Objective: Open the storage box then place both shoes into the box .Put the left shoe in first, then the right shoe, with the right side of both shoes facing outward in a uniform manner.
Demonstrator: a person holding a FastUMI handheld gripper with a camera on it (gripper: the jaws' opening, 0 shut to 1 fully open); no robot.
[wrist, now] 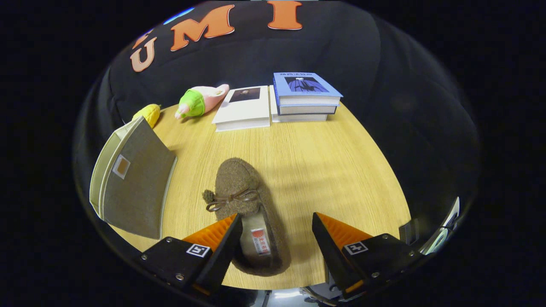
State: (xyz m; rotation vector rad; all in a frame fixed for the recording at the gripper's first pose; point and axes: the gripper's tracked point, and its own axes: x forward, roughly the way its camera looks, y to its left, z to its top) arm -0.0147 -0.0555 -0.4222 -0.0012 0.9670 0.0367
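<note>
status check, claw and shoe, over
Claw open, above the brown shoe, heel end between the fingers. Storage box beside it, lid up. Nothing between shoe and box.
</note>
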